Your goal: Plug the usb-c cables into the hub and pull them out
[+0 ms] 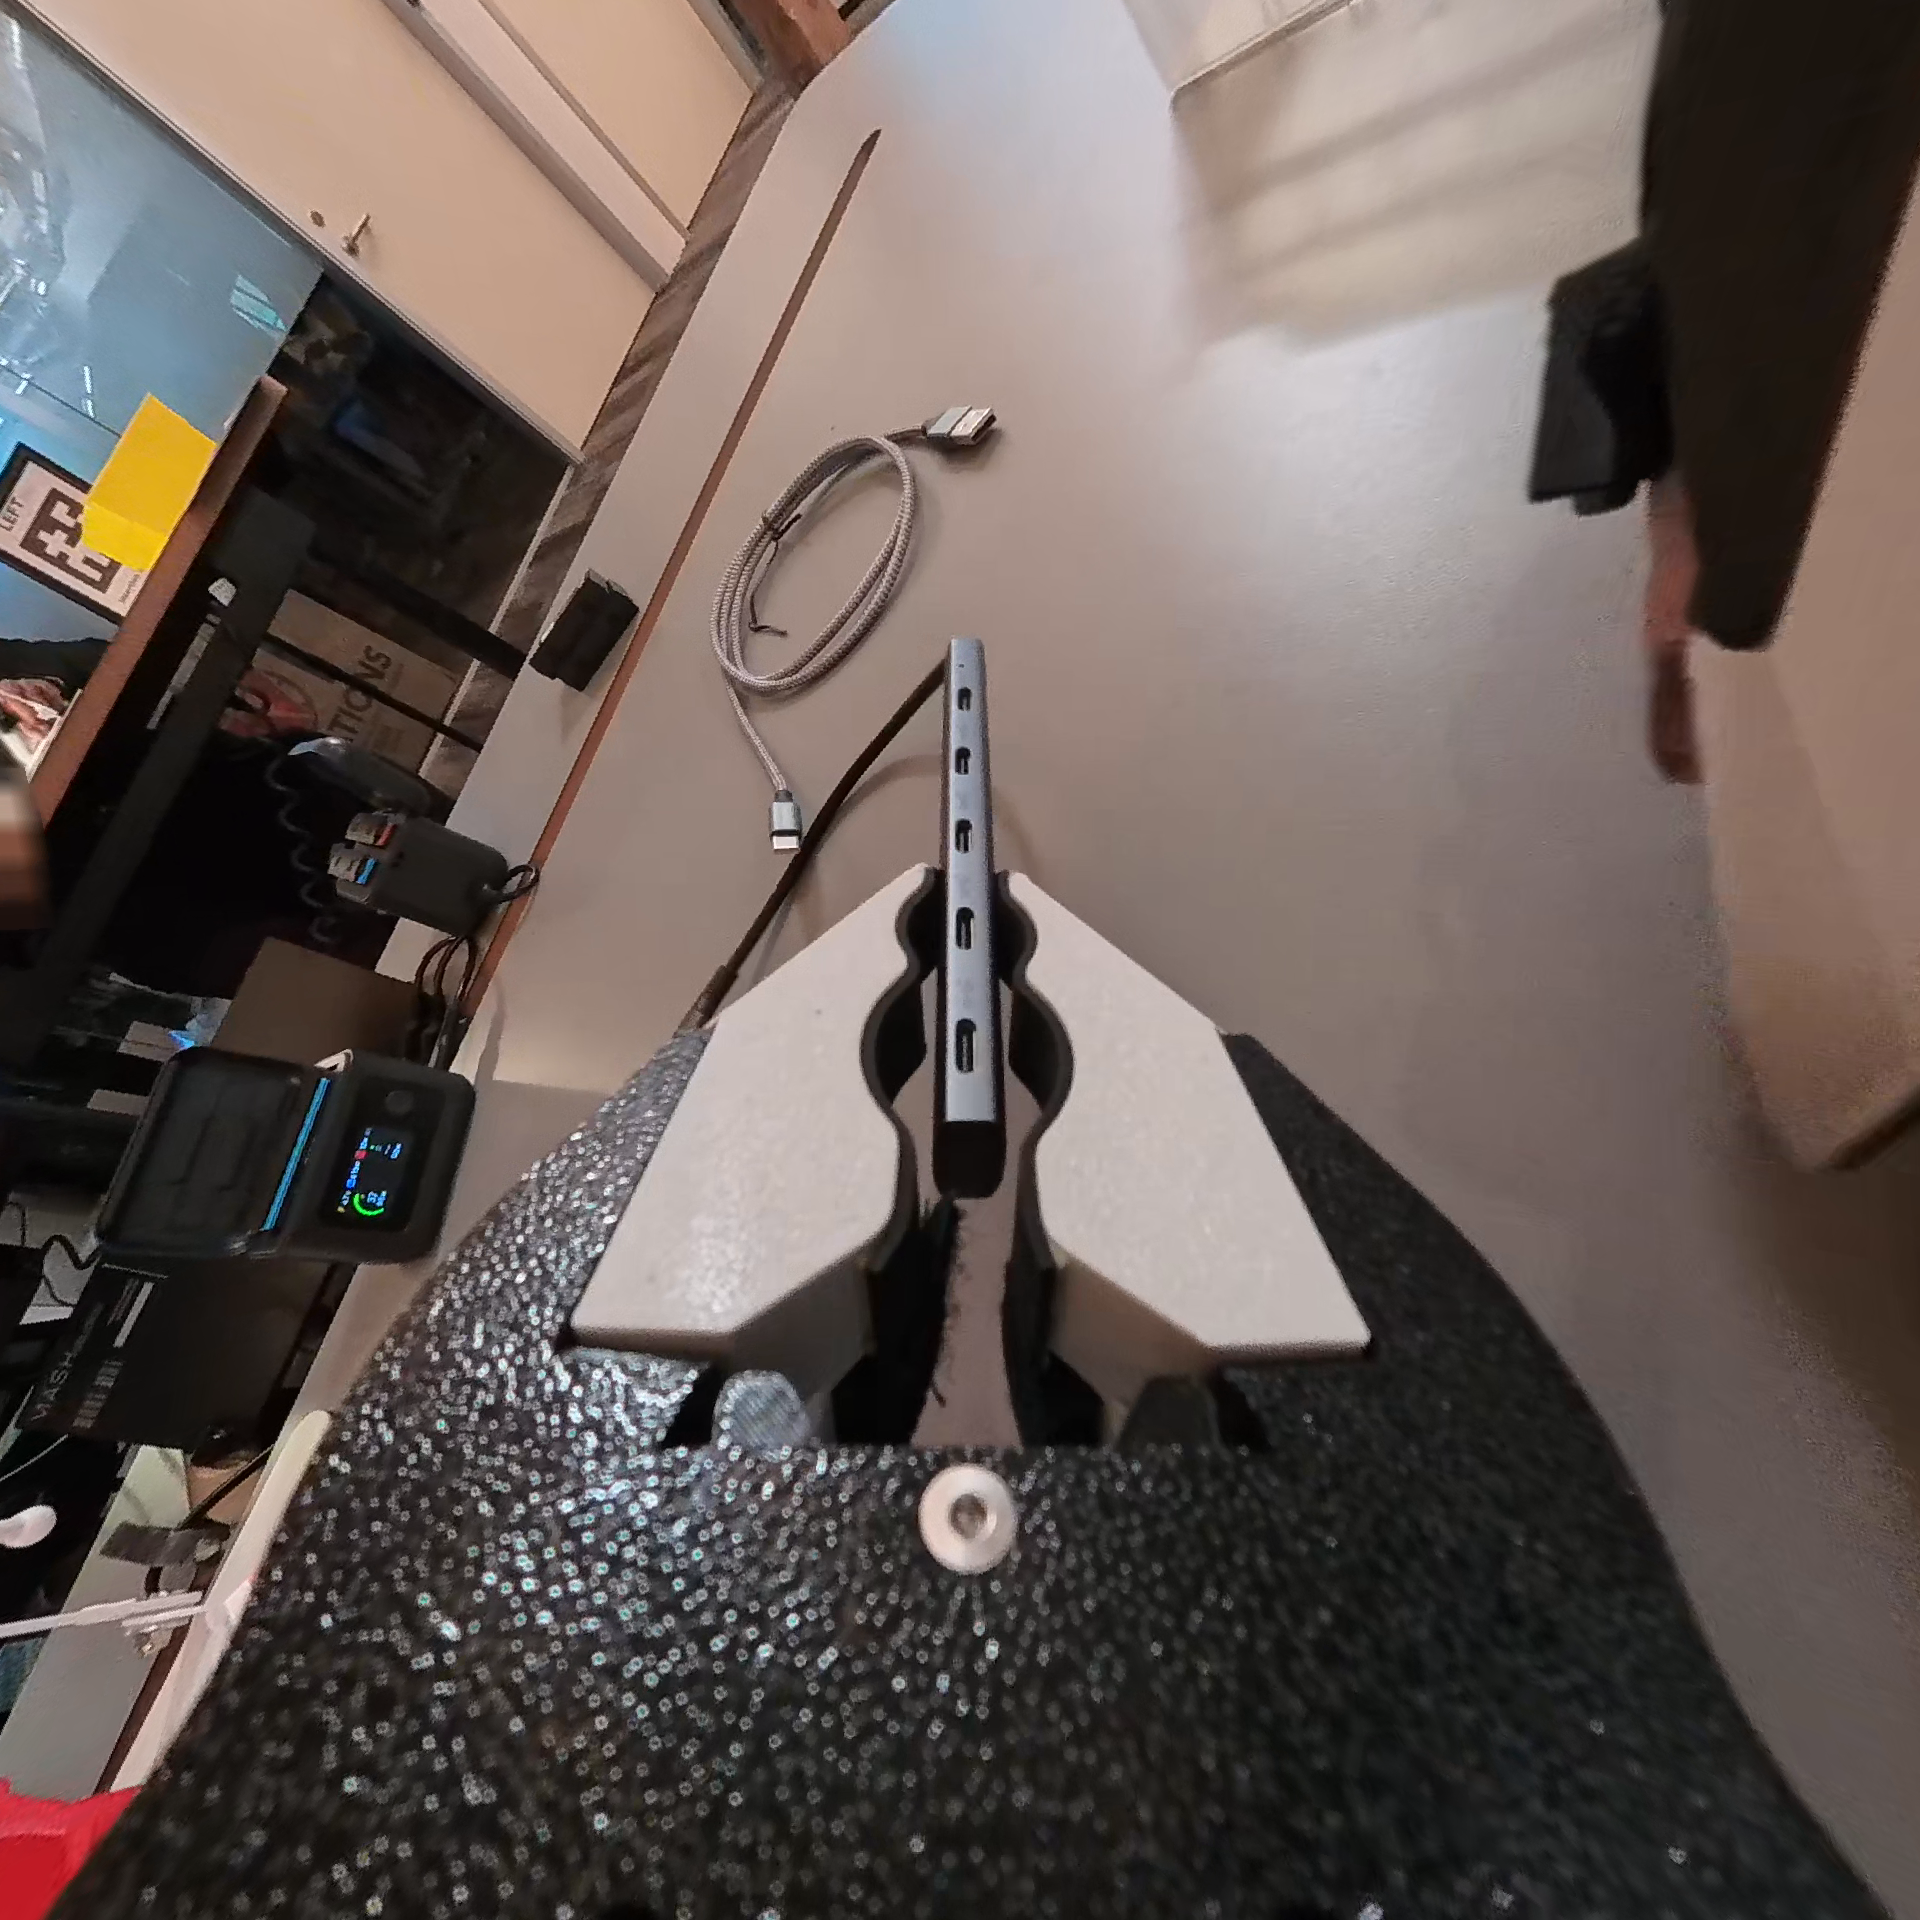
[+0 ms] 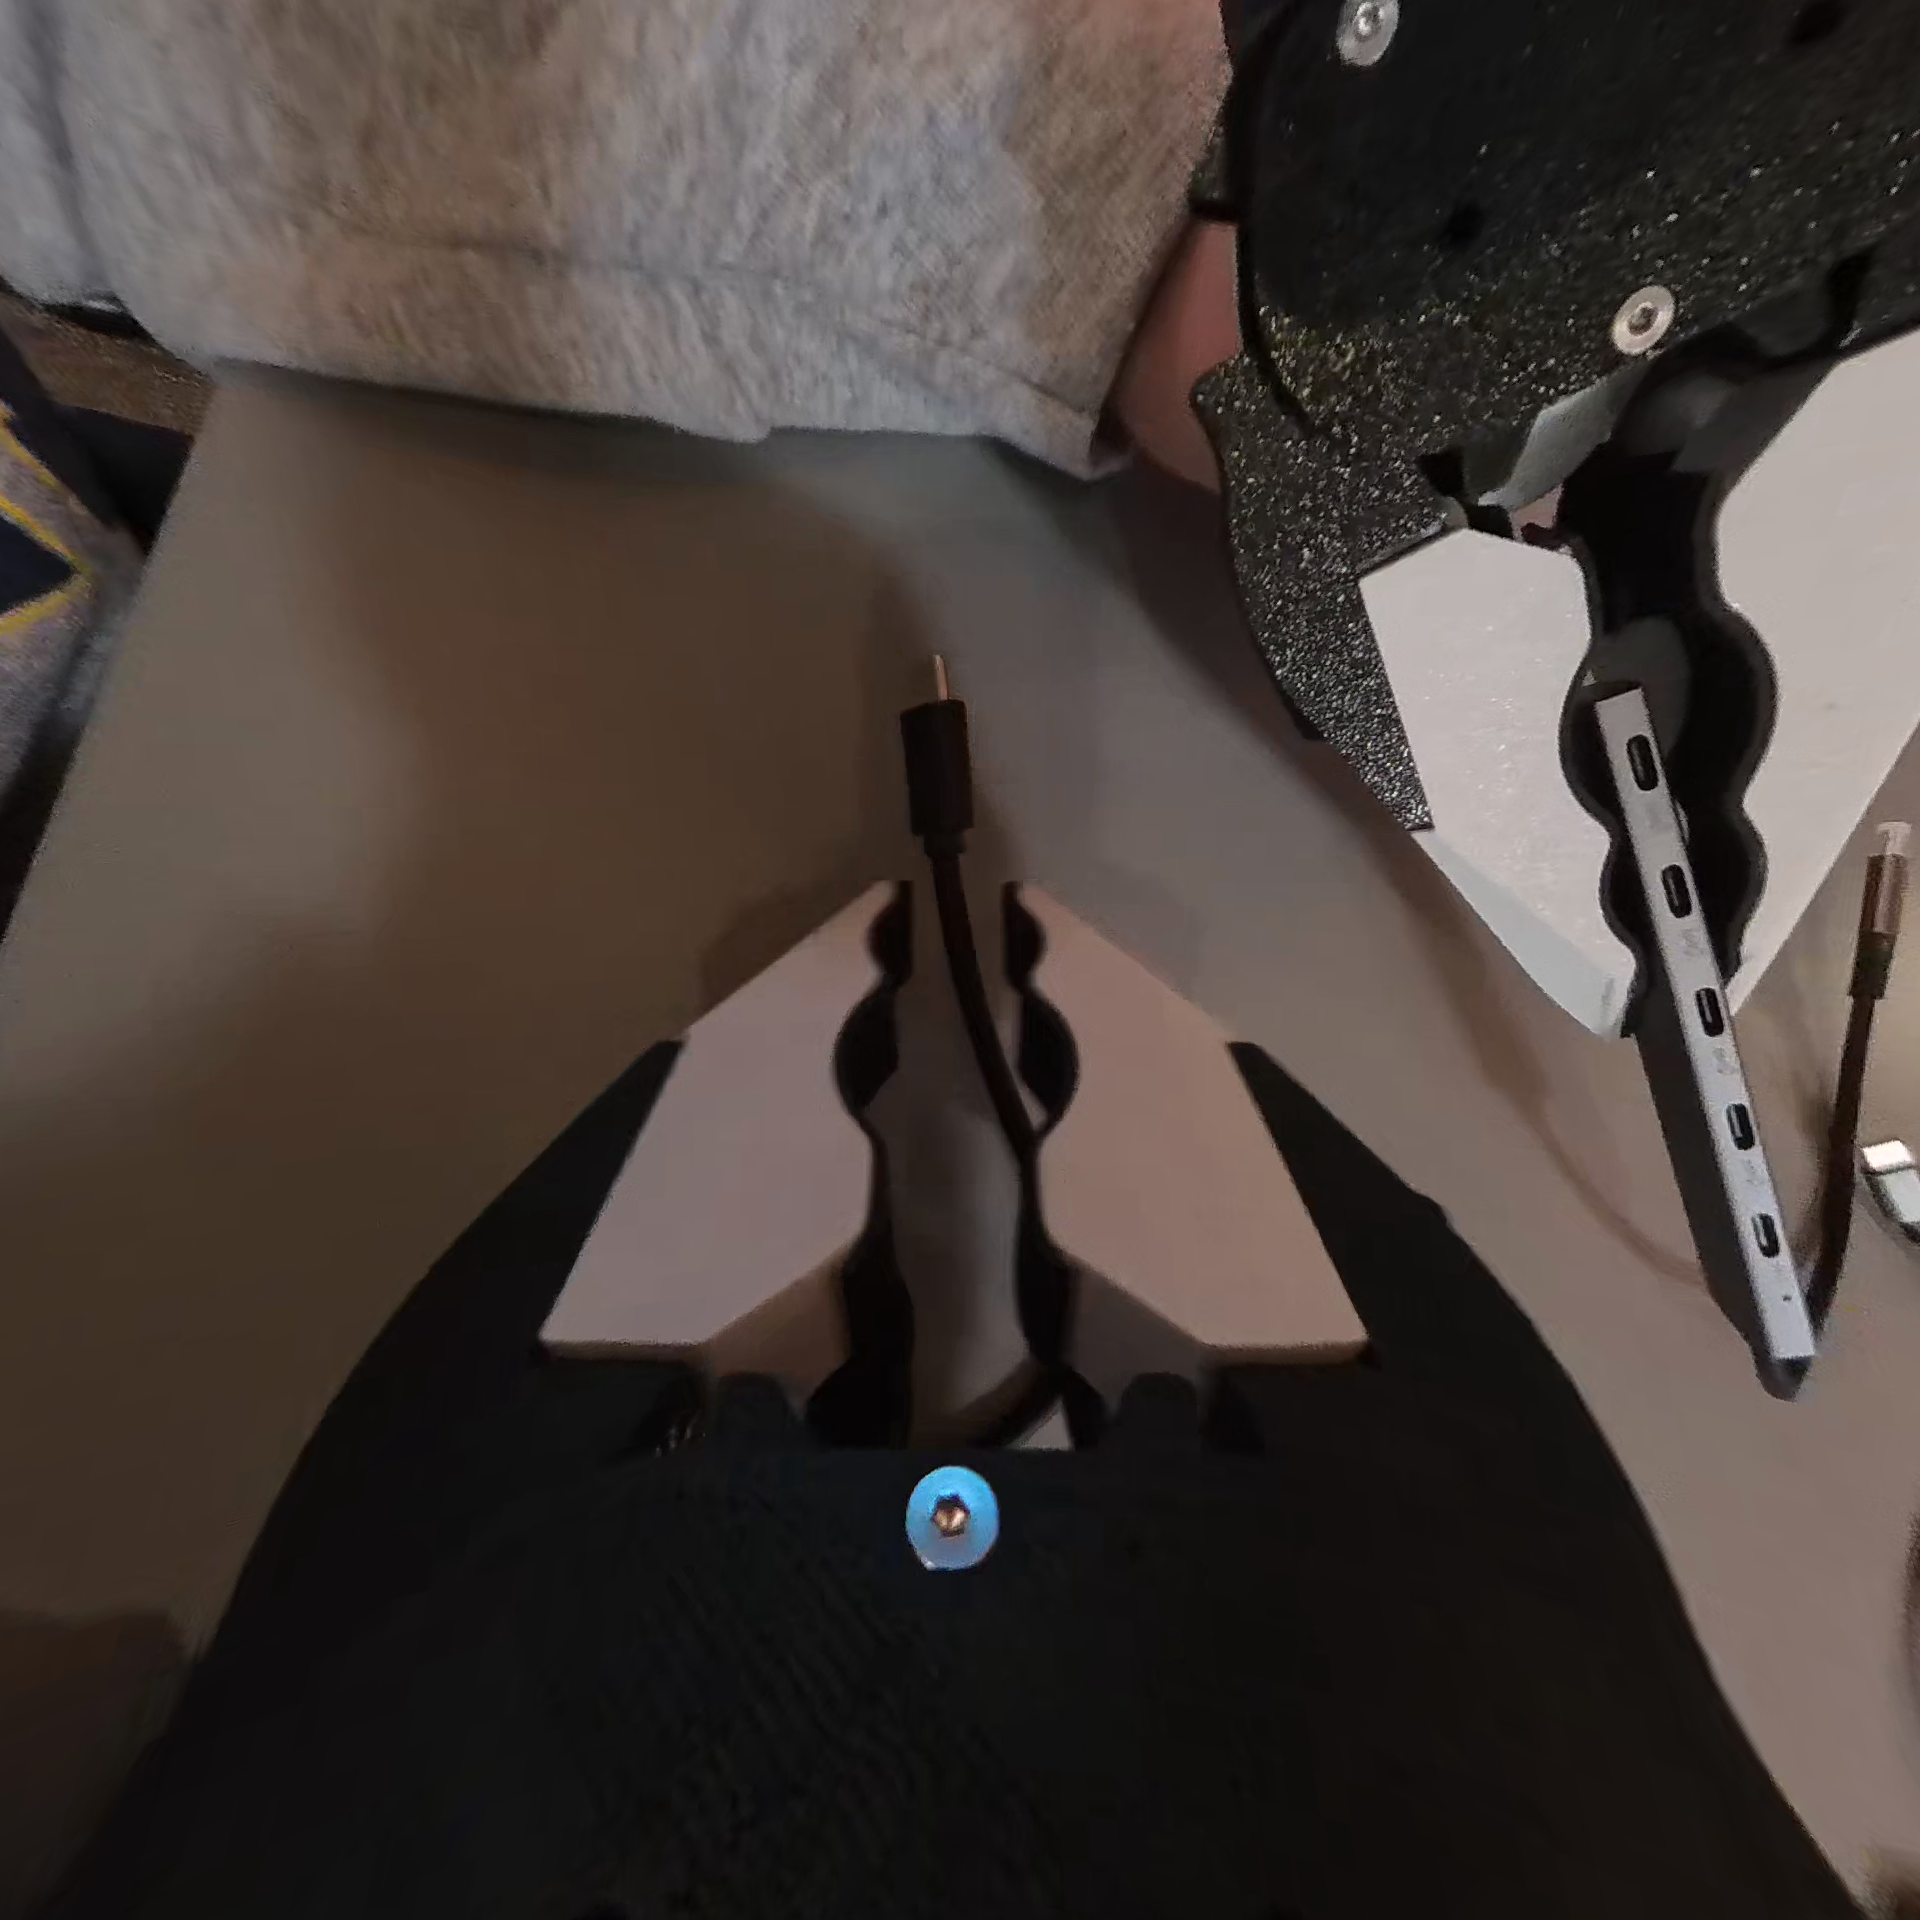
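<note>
USB-C hub (image 1: 968, 883): rigid, light, edge-clamped in left gripper (image 1: 964, 894). Black USB-C cable (image 2: 961, 966): limp, loose between the parted fingers of right gripper (image 2: 956, 894); grip plug housing.

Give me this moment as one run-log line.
left gripper: clamps grey hub | right gripper: open around black usb-c cable | hub ports: all empty

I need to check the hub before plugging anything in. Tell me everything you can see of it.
The hub is a slim grey bar, metal by its look, with five small oval ports in a row along one narrow edge, all empty. It stands on edge, clamped between the pads of the left gripper, its far end sticking out beyond the fingertips. A dark cord leaves that far end and trails across the table.
</note>
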Motion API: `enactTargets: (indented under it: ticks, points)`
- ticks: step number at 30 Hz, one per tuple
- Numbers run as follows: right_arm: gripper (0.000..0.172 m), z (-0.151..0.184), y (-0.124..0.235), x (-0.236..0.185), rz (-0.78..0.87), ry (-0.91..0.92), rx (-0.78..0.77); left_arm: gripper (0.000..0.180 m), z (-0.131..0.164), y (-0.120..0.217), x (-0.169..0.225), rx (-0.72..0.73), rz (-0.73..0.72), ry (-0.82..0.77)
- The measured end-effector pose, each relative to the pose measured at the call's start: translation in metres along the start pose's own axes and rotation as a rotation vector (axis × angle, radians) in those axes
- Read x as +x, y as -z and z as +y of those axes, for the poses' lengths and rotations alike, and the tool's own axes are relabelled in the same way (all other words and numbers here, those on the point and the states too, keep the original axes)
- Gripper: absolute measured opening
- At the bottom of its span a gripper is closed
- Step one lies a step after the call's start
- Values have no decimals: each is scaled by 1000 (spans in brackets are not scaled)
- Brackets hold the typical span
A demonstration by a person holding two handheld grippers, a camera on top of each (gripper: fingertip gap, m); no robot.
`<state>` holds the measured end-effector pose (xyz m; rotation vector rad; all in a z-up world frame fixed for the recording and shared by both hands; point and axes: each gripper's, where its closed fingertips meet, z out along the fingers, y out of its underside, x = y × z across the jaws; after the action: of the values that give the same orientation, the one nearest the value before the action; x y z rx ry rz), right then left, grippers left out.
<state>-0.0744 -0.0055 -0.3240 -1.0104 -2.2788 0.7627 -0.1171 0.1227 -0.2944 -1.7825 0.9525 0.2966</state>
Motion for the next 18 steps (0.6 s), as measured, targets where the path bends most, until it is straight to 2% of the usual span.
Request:
enactTargets:
  ticks: [1,6,12,14,18]
  points:
    - [3,0,0,2,19,5,2,8,0,0,0,-2,0,-1]
    - [1,-1,19,34,214,42,30,8,-2,1,2,-10,4,-5]
    - [1,35,66,103,695,183,-181,8,-2,0,4,-16,11,16]
    - [1,43,70,109,742,205,-232,8,-2,0,4,-17,13,27]
    - [0,52,60,107,690,160,-247,7,-1,-2,4,-19,14,32]
